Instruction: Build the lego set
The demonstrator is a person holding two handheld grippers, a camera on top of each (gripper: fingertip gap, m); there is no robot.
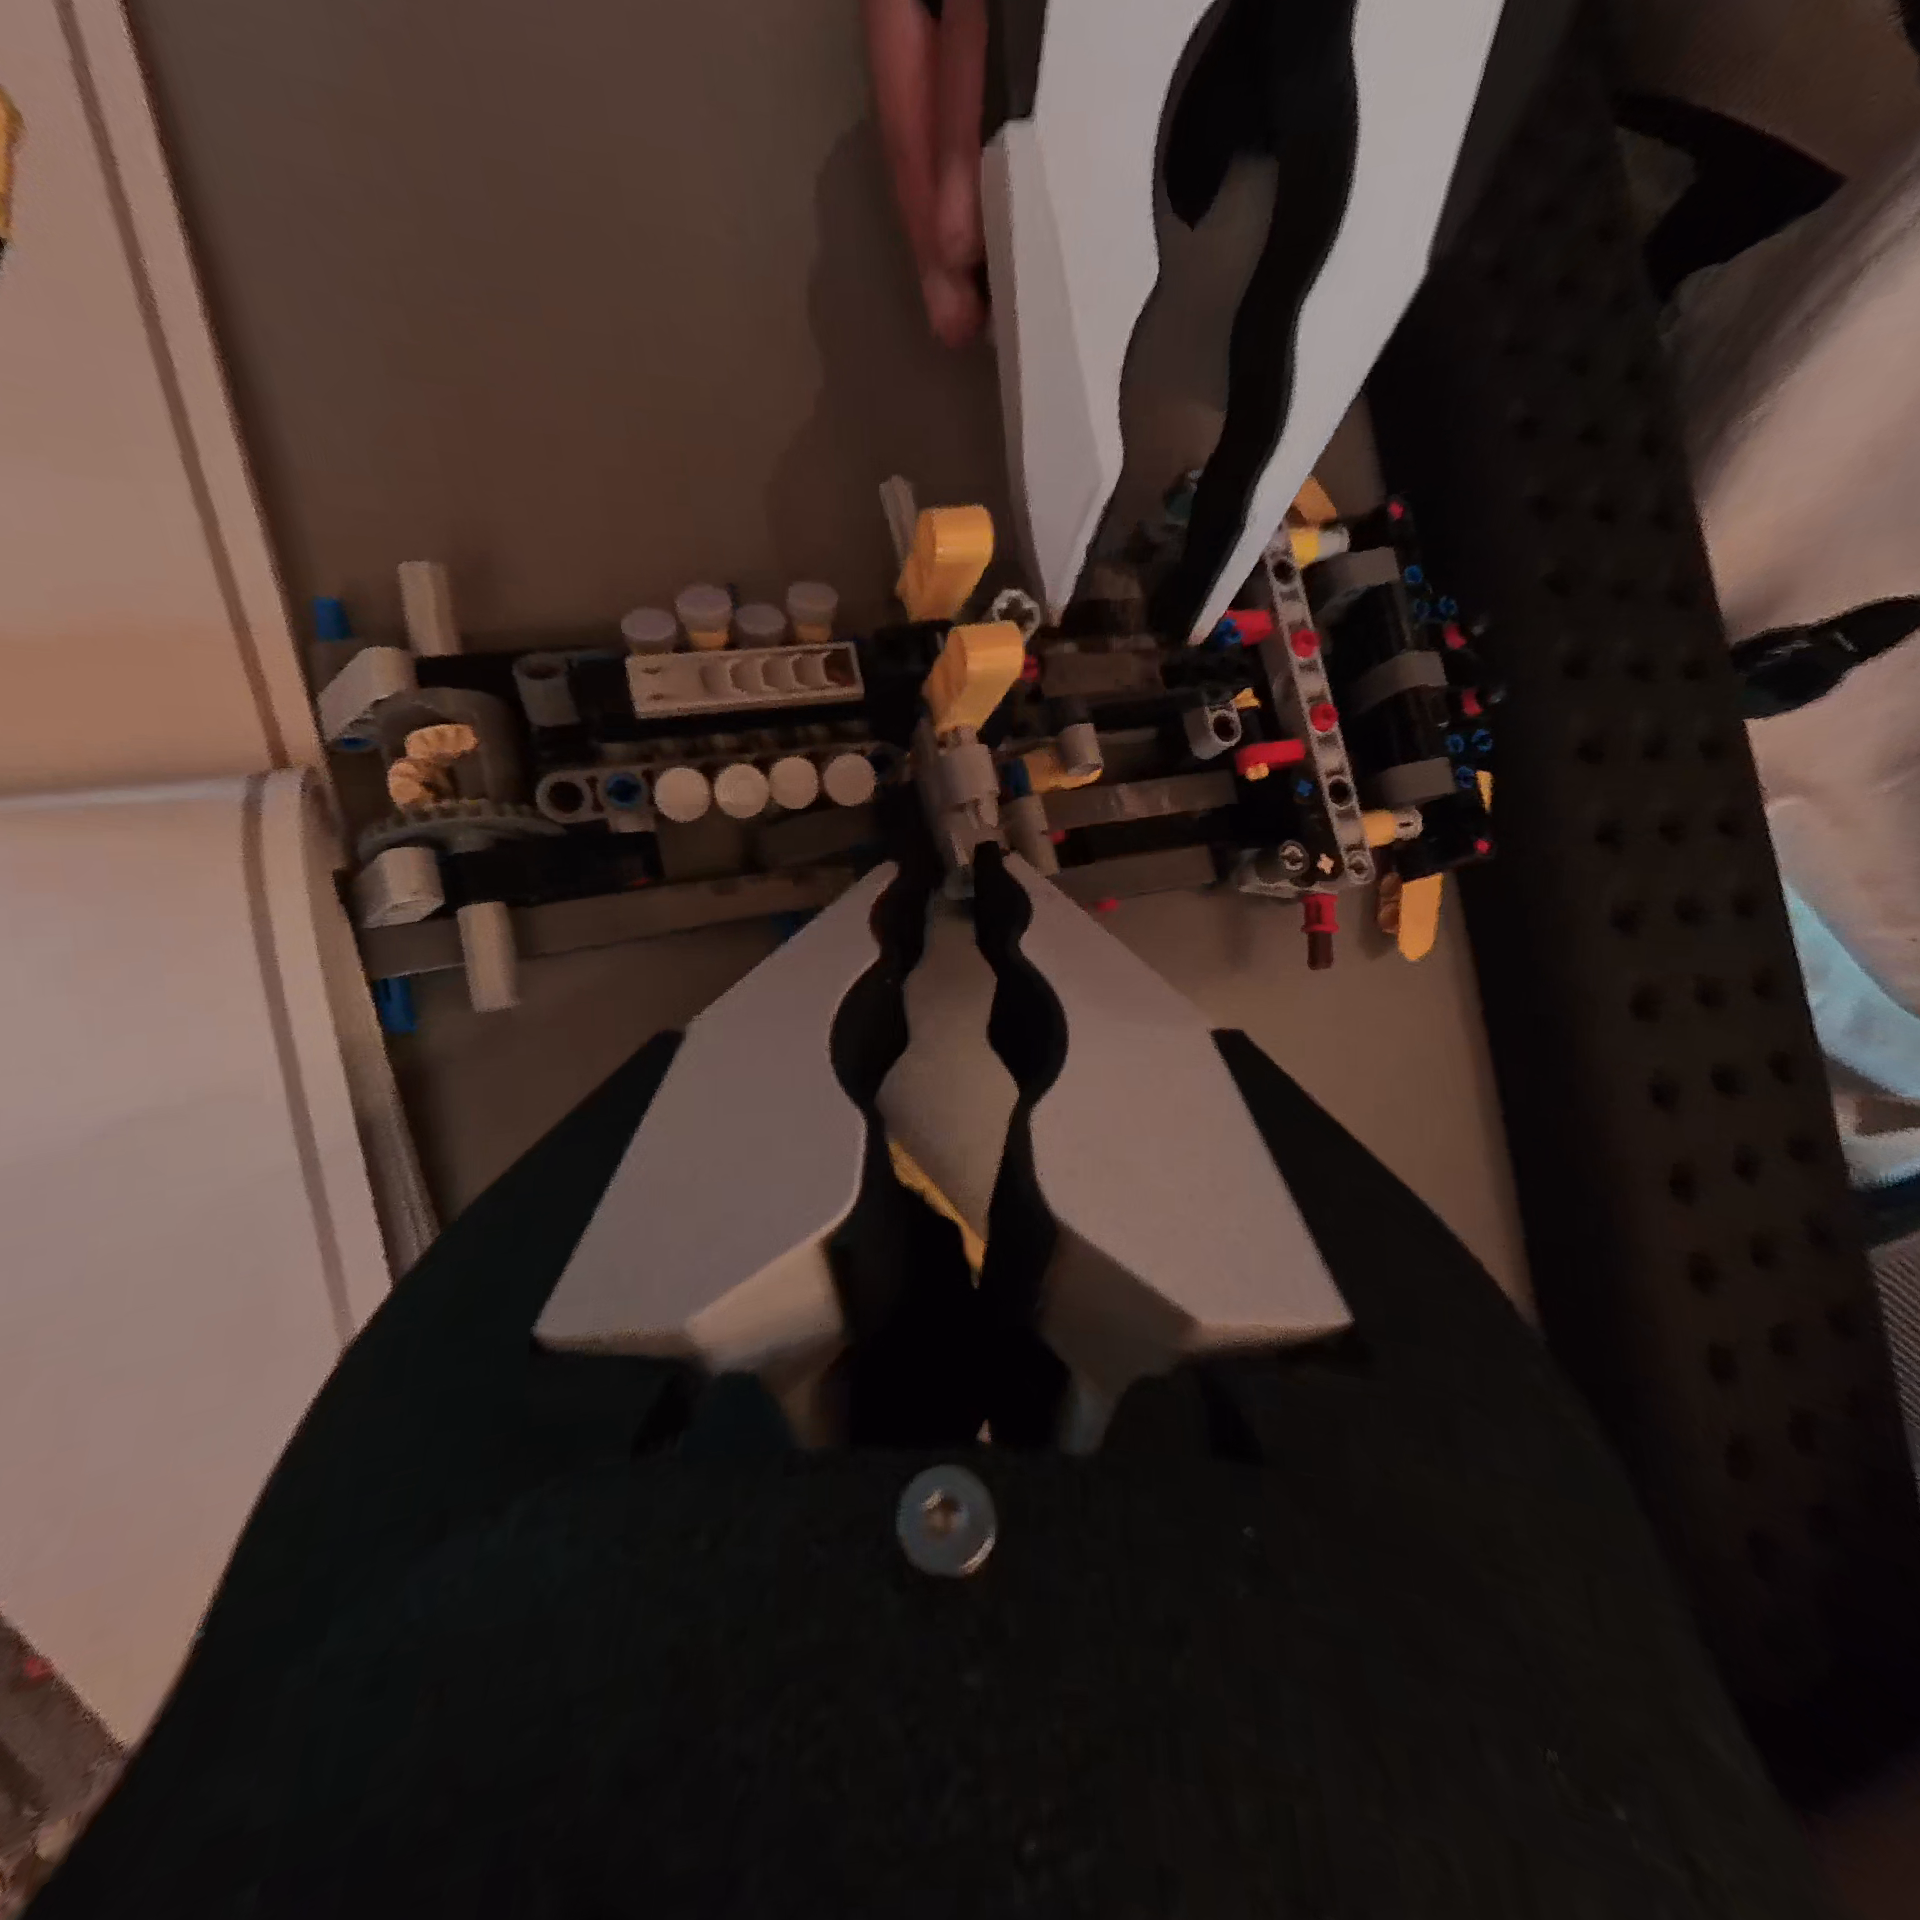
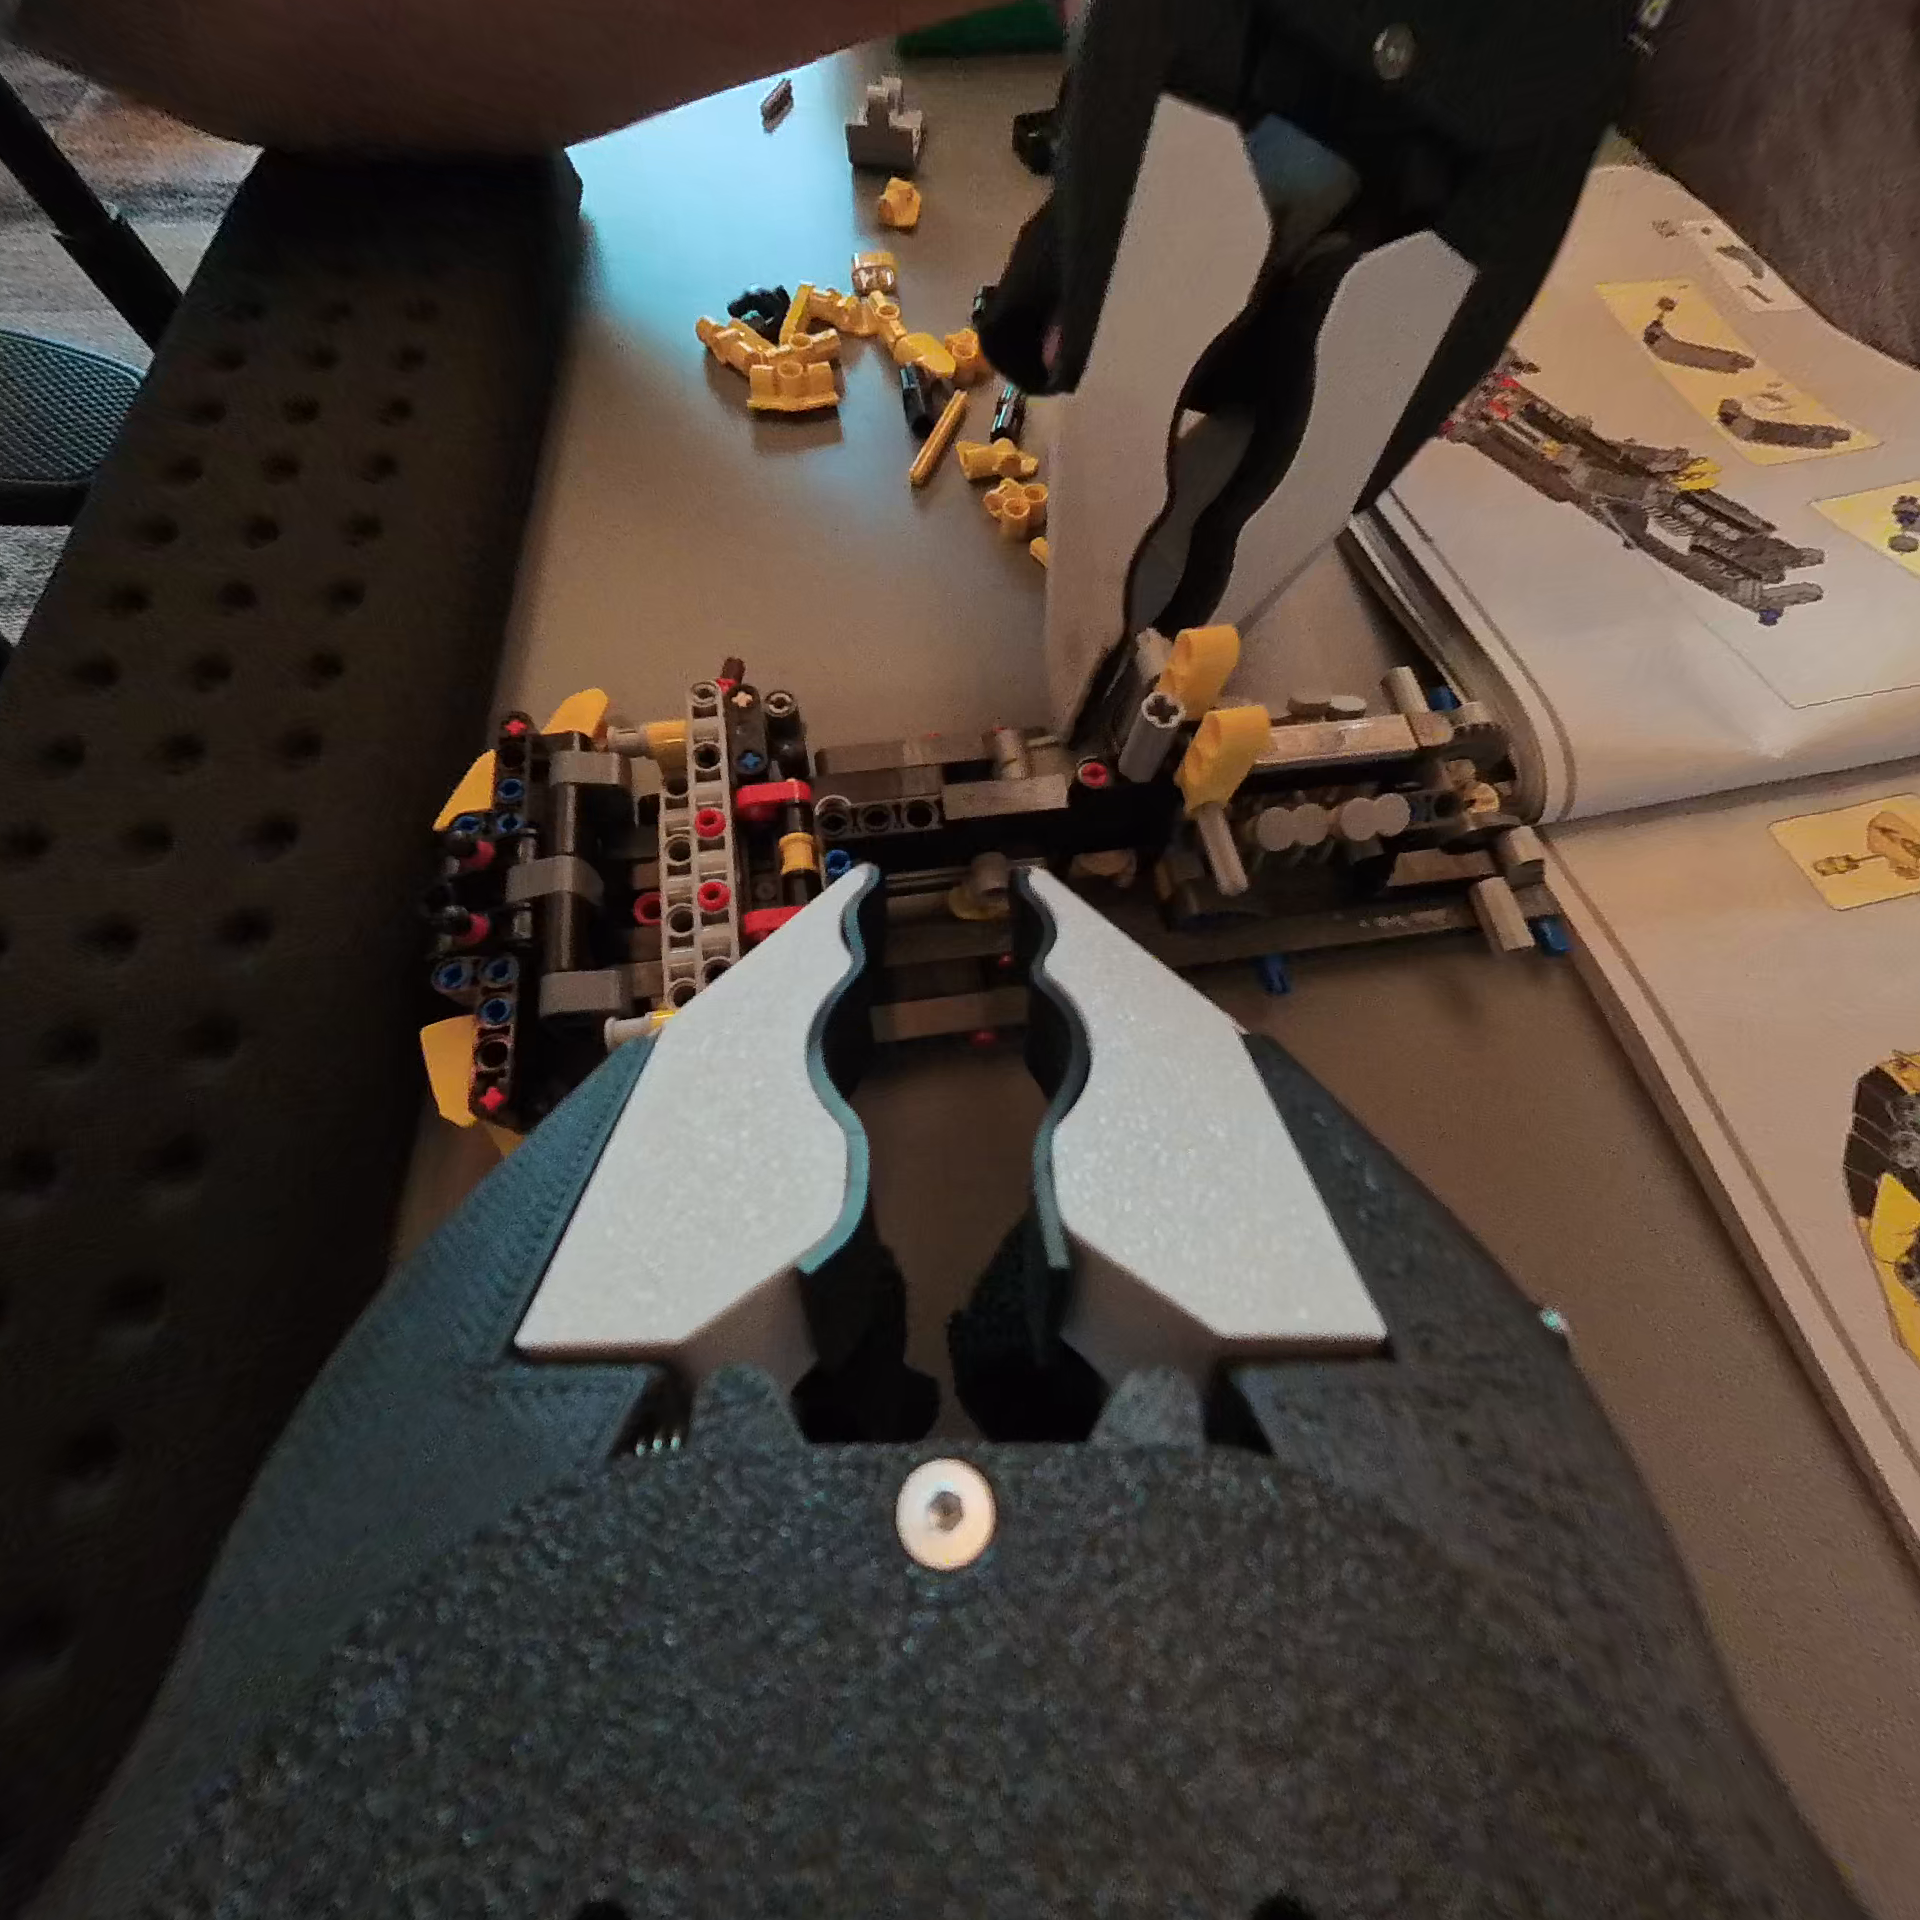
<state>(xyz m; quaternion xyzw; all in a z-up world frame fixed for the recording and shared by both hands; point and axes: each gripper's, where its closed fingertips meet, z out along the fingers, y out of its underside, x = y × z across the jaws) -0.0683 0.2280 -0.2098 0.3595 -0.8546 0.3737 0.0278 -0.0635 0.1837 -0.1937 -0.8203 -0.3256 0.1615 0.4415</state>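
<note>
Beyond the lego model [image 2: 987, 842], the pile of loose yellow pieces [image 2: 831, 353] is partly hidden behind the left gripper [image 2: 1101, 675], whose fingertips sink out of sight among the model's beams. Right of the model, the instruction booklet [image 2: 1683, 582] runs off the picture's edge.

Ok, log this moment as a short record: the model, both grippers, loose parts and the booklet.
model: long lego chassis lying flat on the table
left gripper: pinching a grey axle piece with yellow connectors at the chassis middle
right gripper: jaws apart, tips over the chassis frame
loose parts: yellow pieces scattered behind the model
instruction booklet: open, at the chassis end
</note>
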